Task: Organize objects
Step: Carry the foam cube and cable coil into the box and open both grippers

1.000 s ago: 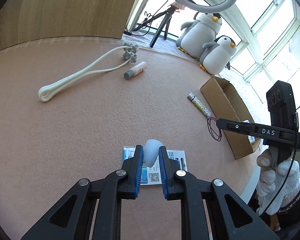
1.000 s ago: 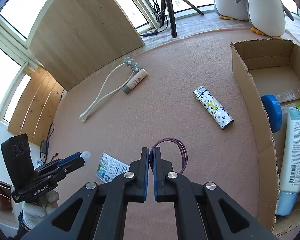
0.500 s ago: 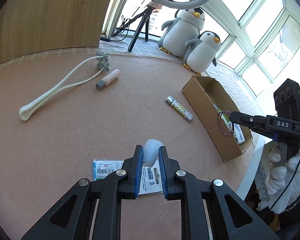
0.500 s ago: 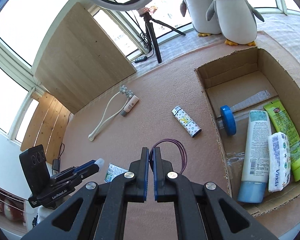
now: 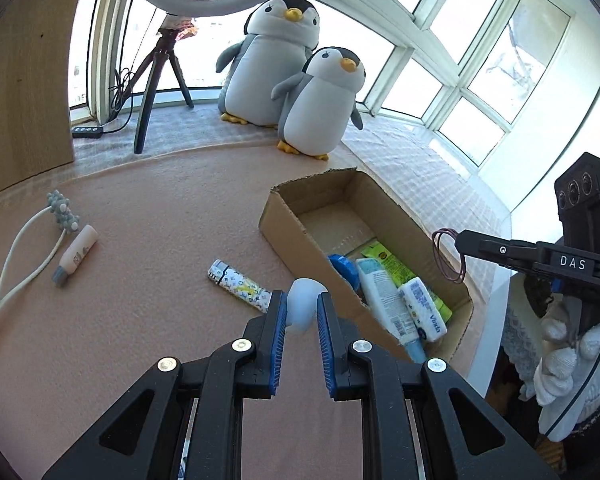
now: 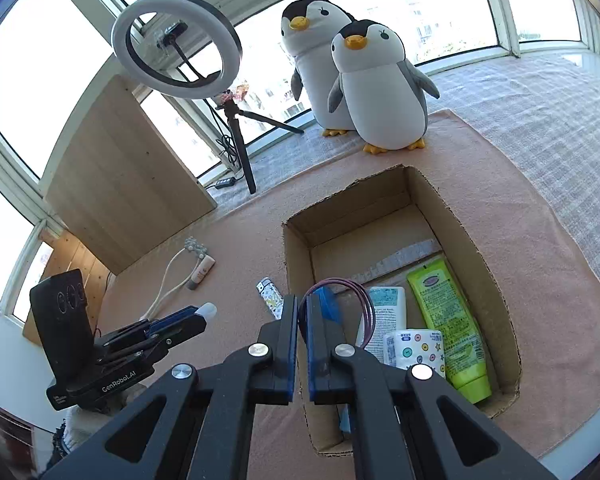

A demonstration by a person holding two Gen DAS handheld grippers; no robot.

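From my seat I see a pink felt-covered table [image 5: 148,184] by bay windows, two plush penguins [image 6: 380,92] behind the cardboard box [image 6: 480,248]; my left tongs [image 5: 302,312] pinch a white cap [image 5: 304,300], my right tongs [image 6: 302,312] clamp a purple hair tie [image 6: 370,312] above the box.

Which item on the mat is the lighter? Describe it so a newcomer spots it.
Start at the open cardboard box on the pink mat. Just outside its long left wall lies the lighter, flat and alone. Unlike the plain pink tube farther left, it is a small white stick covered in a colourful printed pattern, with a silver cap.
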